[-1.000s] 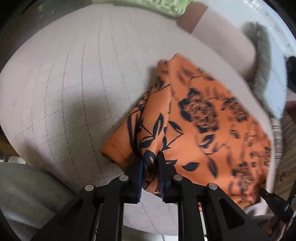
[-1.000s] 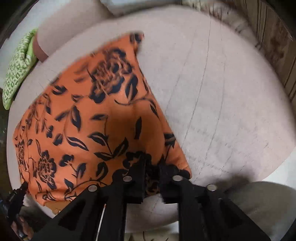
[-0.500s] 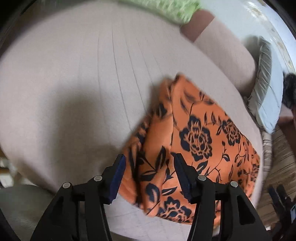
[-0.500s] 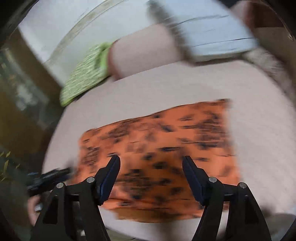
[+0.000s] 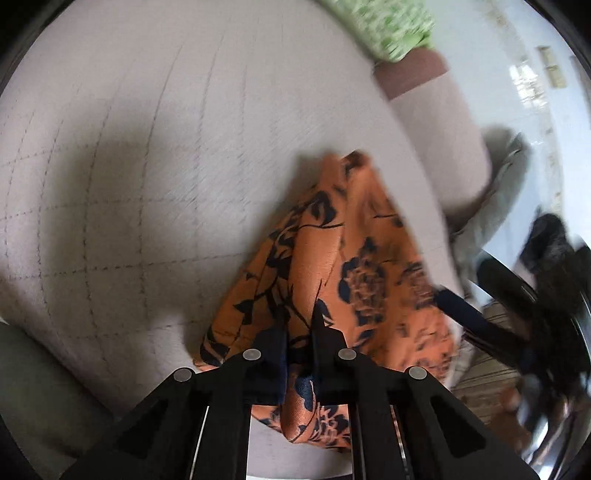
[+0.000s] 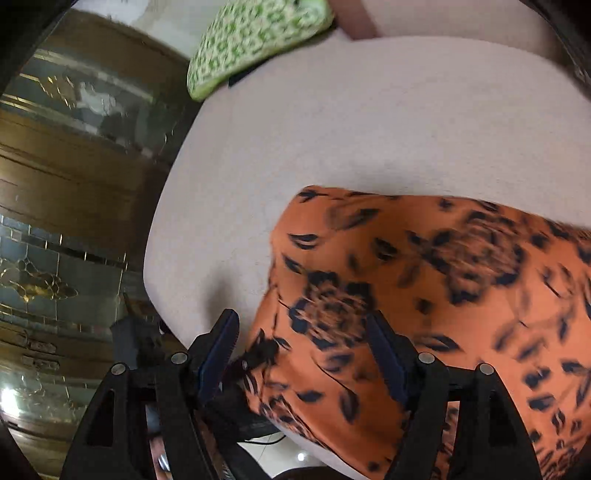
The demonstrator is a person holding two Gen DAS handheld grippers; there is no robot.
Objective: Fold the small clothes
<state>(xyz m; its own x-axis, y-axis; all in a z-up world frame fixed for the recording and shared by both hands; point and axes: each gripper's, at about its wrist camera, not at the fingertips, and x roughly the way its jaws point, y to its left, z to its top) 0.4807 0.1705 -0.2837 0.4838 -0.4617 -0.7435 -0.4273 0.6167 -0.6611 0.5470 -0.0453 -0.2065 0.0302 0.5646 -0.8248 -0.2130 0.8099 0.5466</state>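
An orange garment with a dark floral print (image 5: 362, 266) lies folded on a pale quilted cushion (image 5: 147, 166). My left gripper (image 5: 299, 328) is shut on the garment's near edge, with cloth bunched between the fingers. In the right wrist view the same garment (image 6: 443, 295) fills the lower right. My right gripper (image 6: 303, 332) is open, its fingers astride the garment's left corner near the cushion's (image 6: 314, 147) front edge. The right gripper's fingers also show in the left wrist view (image 5: 472, 317) at the garment's far side.
A green patterned cushion (image 6: 251, 40) lies at the back, also in the left wrist view (image 5: 388, 29). A wooden cabinet with glass doors (image 6: 66, 221) stands left of the seat. A grey pillow (image 5: 495, 199) sits at the right.
My left gripper, open half a second ago, has shut on the garment's near edge again. My right gripper stays open and has swung to the garment's left corner.
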